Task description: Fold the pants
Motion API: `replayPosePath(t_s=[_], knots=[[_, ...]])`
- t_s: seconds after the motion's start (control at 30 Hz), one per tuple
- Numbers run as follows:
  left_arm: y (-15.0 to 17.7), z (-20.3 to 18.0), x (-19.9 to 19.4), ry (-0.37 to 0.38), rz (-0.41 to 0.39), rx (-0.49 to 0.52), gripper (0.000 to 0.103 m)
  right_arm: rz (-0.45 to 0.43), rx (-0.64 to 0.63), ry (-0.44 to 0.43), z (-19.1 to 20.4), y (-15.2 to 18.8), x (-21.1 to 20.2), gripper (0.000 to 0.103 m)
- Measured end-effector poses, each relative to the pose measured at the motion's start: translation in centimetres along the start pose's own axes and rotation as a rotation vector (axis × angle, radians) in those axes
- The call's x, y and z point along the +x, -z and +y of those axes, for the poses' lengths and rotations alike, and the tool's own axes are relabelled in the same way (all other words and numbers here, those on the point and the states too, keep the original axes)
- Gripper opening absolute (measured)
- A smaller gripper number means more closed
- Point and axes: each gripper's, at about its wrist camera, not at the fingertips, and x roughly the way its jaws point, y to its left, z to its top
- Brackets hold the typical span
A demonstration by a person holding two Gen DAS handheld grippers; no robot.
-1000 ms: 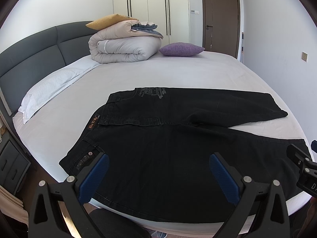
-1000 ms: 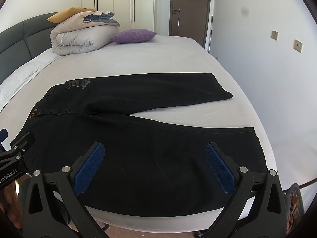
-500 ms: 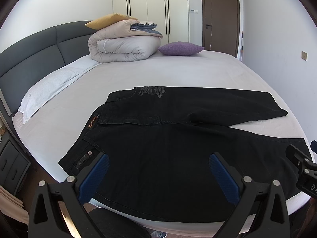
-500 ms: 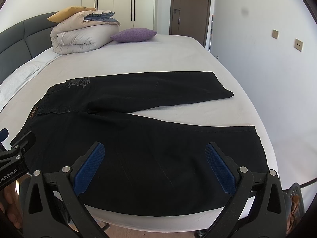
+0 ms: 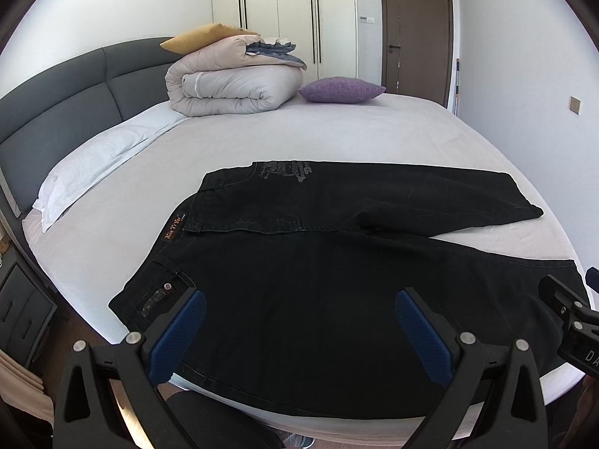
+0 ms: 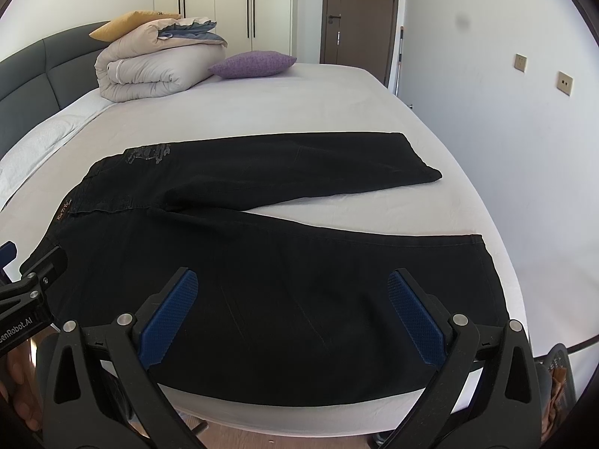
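Bed [image 5: 337, 138] holds black pants [image 5: 318, 280], soft heavy denim; grab waistband and hem. Left tongs [image 5: 299, 321], right tongs [image 6: 292, 299] apart, empty.

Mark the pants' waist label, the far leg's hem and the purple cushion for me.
waist label [image 5: 173, 227], left wrist view, middle of the brown patch.
far leg's hem [image 6: 426, 166], right wrist view, cuff edge.
purple cushion [image 6: 254, 63], right wrist view, middle of its top face.

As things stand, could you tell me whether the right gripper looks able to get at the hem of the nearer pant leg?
Probably yes. The right gripper hangs open over the black pants, and the near leg's hem lies flat on the bed just to its right, with nothing on it or in between.
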Motion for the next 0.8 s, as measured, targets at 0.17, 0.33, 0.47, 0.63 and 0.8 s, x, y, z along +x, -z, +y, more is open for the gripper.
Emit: replayPosePath(t_s=[0.17,0.33,0.47,0.63,0.8], knots=[[0.0,0.0,0.0,0.001,0.001,0.0,0.103,0.004,0.001,-0.001,0.1,0.1,0.1,0.103],[0.1,-0.1,0.0,0.0,0.001,0.0,0.103,0.005,0.001,-0.001,0.1,0.1,0.1,0.103],[0.4,-0.3,0.1,0.001,0.002,0.0,0.103,0.005,0.002,-0.003,0.1,0.2,0.1,0.103],[0.4,-0.3,0.1,0.001,0.003,0.0,0.103,0.005,0.003,-0.003,0.1,0.2,0.1,0.103],[1.4,-0.6,-0.3,0.001,0.004,0.001,0.103,0.007,0.004,-0.005,0.3,0.2,0.1,0.103]])
